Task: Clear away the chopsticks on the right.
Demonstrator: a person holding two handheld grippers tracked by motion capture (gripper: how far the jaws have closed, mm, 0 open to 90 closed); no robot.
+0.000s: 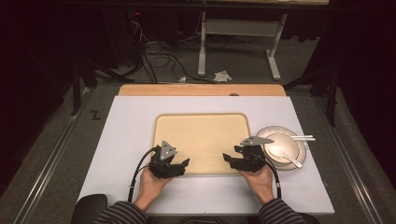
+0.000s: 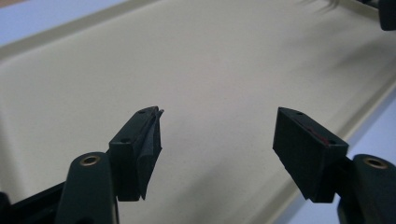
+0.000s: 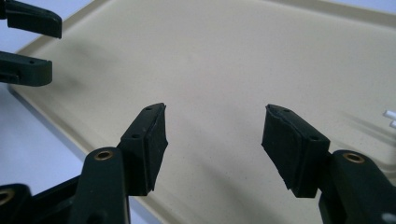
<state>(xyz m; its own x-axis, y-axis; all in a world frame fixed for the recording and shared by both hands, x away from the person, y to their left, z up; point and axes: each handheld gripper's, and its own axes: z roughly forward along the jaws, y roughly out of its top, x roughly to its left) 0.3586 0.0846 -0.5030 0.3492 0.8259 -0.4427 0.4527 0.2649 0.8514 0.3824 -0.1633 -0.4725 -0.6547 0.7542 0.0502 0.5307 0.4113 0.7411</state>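
A beige tray (image 1: 201, 122) lies in the middle of the white table top, with nothing on it. My left gripper (image 1: 183, 164) hovers over the tray's near left corner, held in a hand, and its jaws stand open with nothing between them (image 2: 217, 133). My right gripper (image 1: 227, 159) is over the tray's near right corner, also open and holding nothing (image 3: 215, 128). The two grippers point toward each other. In the right gripper view the left gripper's jaws (image 3: 28, 42) show at the upper left. To the right of the tray stands a white bowl (image 1: 285, 145) on a plate (image 1: 262, 134), with a white spoon (image 1: 286, 155) in it.
White chopsticks (image 1: 304, 137) lie across the plate's far right edge. The white board (image 1: 126, 135) lies on a wooden table whose far edge (image 1: 201, 89) shows behind. Beyond it, on the floor, are cables, a crumpled paper (image 1: 222, 75) and a white table frame (image 1: 243, 42).
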